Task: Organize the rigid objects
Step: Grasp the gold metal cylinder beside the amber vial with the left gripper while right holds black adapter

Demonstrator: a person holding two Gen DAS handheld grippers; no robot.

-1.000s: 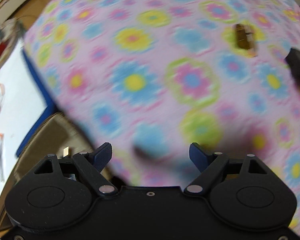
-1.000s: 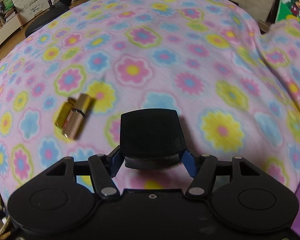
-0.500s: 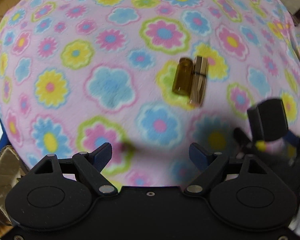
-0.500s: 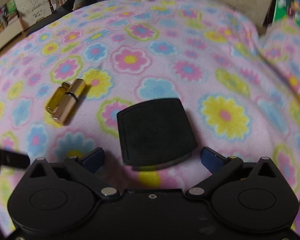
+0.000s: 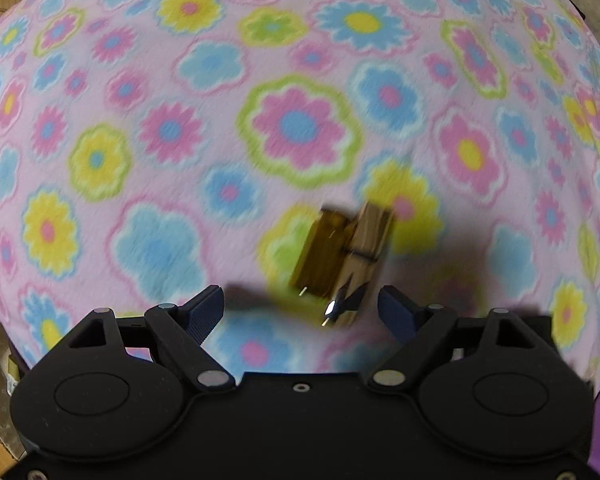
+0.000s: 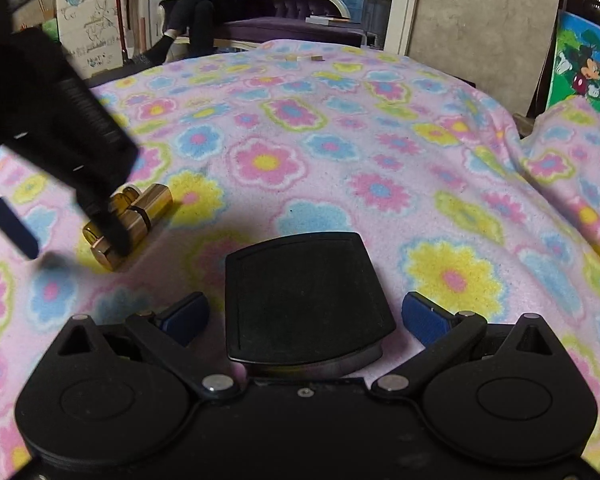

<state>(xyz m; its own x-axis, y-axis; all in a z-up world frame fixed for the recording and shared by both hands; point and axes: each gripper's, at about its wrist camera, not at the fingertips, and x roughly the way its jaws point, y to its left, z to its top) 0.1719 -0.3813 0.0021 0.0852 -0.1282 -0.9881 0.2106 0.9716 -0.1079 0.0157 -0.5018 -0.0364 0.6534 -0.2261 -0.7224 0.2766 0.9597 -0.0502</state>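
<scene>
An amber glass vial (image 5: 320, 252) and a gold metal cylinder (image 5: 364, 256) lie side by side on the flowered blanket (image 5: 300, 128). My left gripper (image 5: 300, 306) is open and hovers just in front of them, its fingers either side. In the right wrist view the pair (image 6: 128, 220) lies at the left, partly hidden by the left gripper (image 6: 60, 236). My right gripper (image 6: 304, 314) is open, with a black rounded-square pad (image 6: 304, 296) lying on the blanket between its fingers.
The pink flowered blanket (image 6: 380, 160) covers a raised surface that drops off at the edges. A small flat object (image 6: 302, 57) lies at its far end. A person sits on a purple sofa (image 6: 292, 24) beyond. A cartoon poster (image 6: 584, 72) stands at the right.
My left gripper has swung from the blanket's left edge to the vial and cylinder and closed in on them. My right gripper has opened and let go of the black pad, which lies on the blanket.
</scene>
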